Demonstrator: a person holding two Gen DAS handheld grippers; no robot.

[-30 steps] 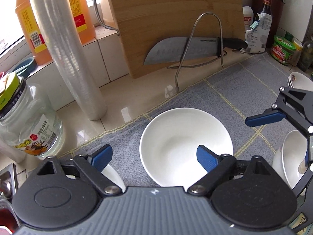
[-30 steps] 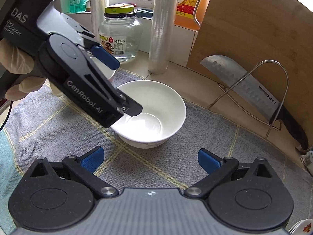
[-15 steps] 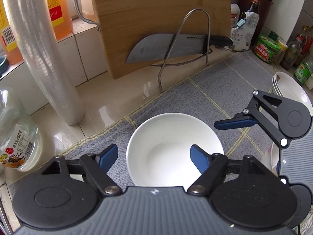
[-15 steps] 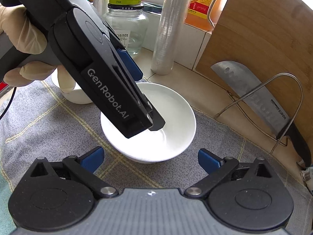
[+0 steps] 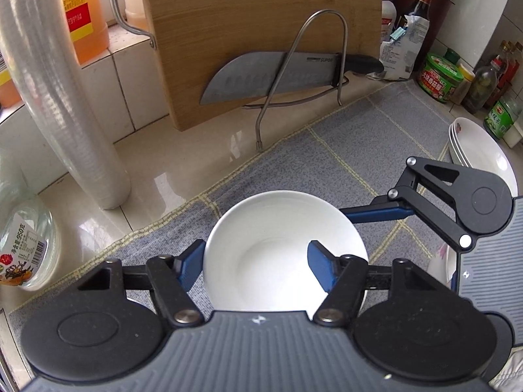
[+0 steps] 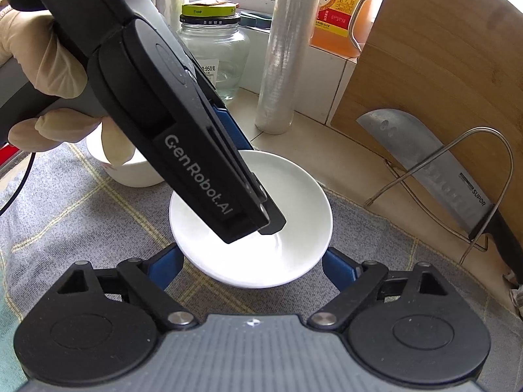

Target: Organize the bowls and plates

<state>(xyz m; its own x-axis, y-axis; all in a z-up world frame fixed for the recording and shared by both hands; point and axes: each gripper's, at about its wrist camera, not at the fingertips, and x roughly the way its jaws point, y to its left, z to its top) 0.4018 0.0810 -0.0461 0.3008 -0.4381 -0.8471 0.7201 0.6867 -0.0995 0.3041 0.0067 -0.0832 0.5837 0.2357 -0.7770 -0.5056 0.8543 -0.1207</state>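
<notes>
"genrobot.ai" on the left gripper (image 6: 261, 225), "supor" on the knife (image 6: 434, 170), "950" on the jar (image 5: 26, 245).

The near edge of the white bowl (image 5: 281, 248) is tucked under the left tongs' (image 5: 258, 269) housing, so can't see whether the pads actually touch it. In the right wrist view that same body blocks the bowl's left half. The small bowl (image 6: 130, 171) sits mostly behind a gloved hand (image 6: 42, 65). Stacked plates (image 5: 480, 150) are partly hidden, jar (image 5: 23, 245) is cropped.
</notes>
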